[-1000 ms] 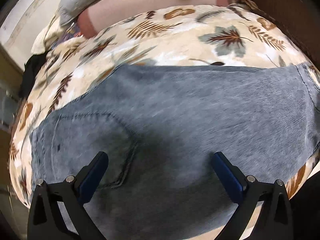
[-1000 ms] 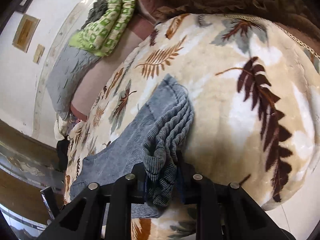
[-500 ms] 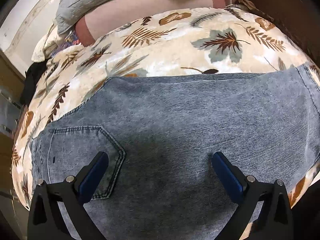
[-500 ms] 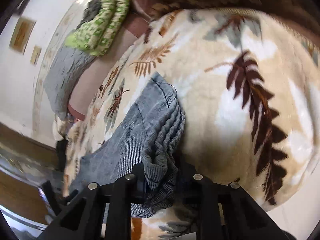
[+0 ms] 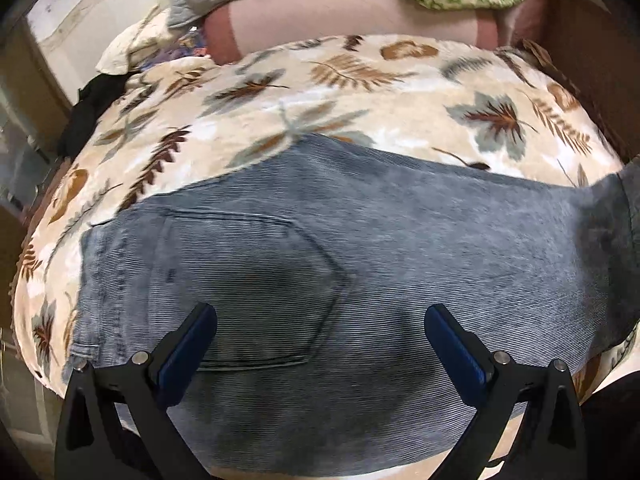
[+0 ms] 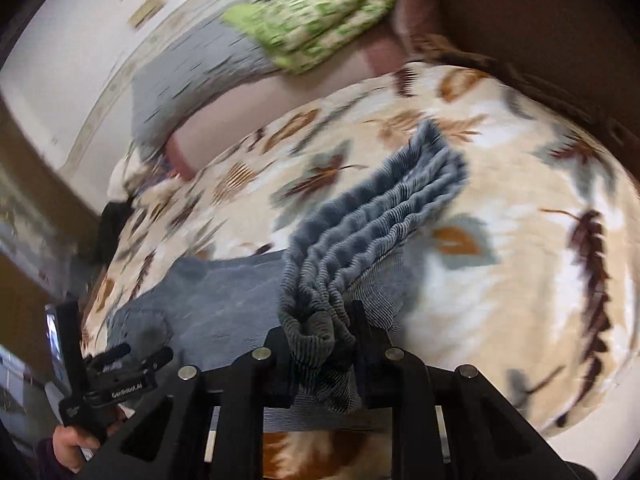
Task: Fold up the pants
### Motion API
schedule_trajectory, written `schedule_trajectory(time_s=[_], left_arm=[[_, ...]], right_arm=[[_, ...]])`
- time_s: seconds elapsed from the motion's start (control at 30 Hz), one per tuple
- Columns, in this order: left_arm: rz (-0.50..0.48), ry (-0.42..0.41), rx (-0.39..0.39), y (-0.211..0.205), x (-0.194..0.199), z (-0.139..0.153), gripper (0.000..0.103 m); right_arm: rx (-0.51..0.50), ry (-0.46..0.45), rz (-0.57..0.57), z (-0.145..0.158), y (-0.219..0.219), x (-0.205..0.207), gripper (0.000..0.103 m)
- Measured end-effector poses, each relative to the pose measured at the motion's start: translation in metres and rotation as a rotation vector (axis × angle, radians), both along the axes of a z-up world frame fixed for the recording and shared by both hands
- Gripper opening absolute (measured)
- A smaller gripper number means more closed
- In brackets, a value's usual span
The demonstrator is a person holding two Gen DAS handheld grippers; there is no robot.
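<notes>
The black two-finger right gripper point(image 6: 322, 344) pinched a bunched, layered fold of grey-blue corduroy pants point(image 6: 372, 224) between its closed fingers. Ahead and to its right spread a cream plush blanket with brown leaf prints point(image 6: 520, 208). Low to its left, the other black handheld left gripper point(image 6: 120, 376) was over the pants' flat part.

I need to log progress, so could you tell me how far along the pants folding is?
Done: the pants lie spread across the leaf-print blanket, seemingly already doubled leg on leg, back pocket up. In hand: the right gripper is shut on the bunched leg ends, lifted off the blanket; the left gripper hovers open over the pocket area. Left: carrying the ends over toward the waist and flattening the fold.
</notes>
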State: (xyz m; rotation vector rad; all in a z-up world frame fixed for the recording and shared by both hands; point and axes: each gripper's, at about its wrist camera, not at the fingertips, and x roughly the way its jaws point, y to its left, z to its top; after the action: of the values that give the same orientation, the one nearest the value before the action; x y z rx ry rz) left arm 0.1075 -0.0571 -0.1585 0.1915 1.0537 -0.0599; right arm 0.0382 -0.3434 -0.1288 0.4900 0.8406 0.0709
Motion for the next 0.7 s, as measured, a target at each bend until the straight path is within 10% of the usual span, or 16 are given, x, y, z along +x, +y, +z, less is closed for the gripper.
schedule_trajectory(time_s=[0.3, 0.43, 0.7], left_arm=[[0.113, -0.068, -0.021, 0.06, -0.005, 0.021, 0.103], [0.141, -0.063, -0.026, 0.073, -0.003, 0.02, 0.103], [0.082, -0.074, -0.03, 0.053, -0.008, 0.022, 0.103]], right_arm=[[0.041, 0.083, 0.205, -0.023, 0.095, 0.024, 0.027], [0.148, 0.18, 0.301, -0.049, 0.121, 0.025, 0.056], [0.286, -0.024, 0.341, -0.029, 0.077, -0.006, 0.066]])
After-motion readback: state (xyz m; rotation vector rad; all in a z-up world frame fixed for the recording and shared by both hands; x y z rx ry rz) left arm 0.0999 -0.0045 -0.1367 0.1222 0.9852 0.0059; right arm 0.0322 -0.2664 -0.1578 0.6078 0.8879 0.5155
